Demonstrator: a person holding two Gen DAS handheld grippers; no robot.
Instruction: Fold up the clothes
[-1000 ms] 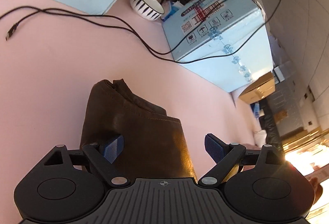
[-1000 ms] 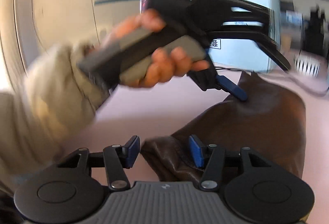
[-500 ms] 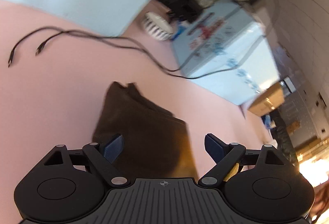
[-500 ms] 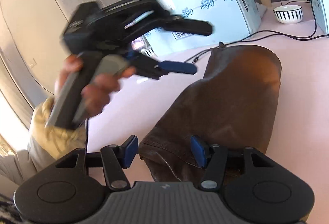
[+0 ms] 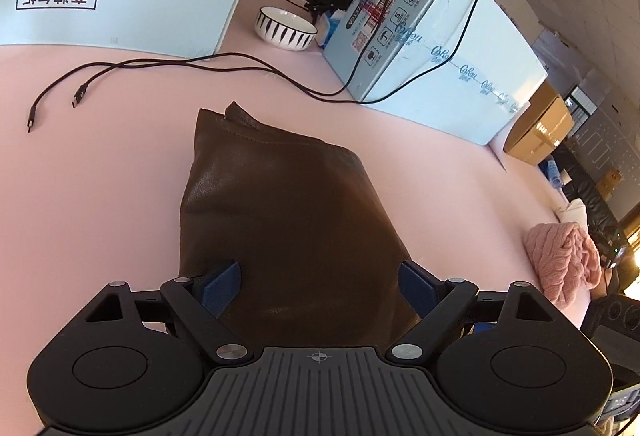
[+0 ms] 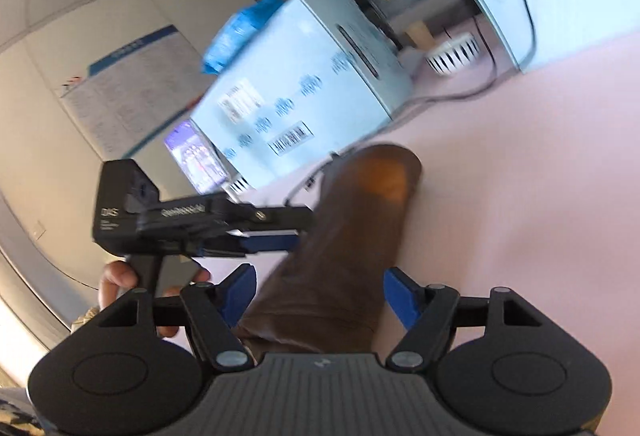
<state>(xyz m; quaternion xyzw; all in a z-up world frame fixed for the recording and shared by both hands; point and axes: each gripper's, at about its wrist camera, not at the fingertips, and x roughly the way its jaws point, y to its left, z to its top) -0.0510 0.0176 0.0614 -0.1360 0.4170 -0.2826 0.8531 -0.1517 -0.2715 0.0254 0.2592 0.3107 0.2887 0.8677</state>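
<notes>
Pink counter carries a folded brown leather garment at its middle, with pale blue cartons and a striped bowl beyond. Left claw and right claw both hover spread wide over its near end, gripping nothing.

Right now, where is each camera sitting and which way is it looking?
Left wrist: rides on the left gripper, looking over the brown garment toward the bowl; only its open fingers show.
Right wrist: rides on the right gripper, looking along the garment toward the boxes; shows its open fingers, the left gripper and a hand.
Shared: garment, bowl, pink table.
</notes>
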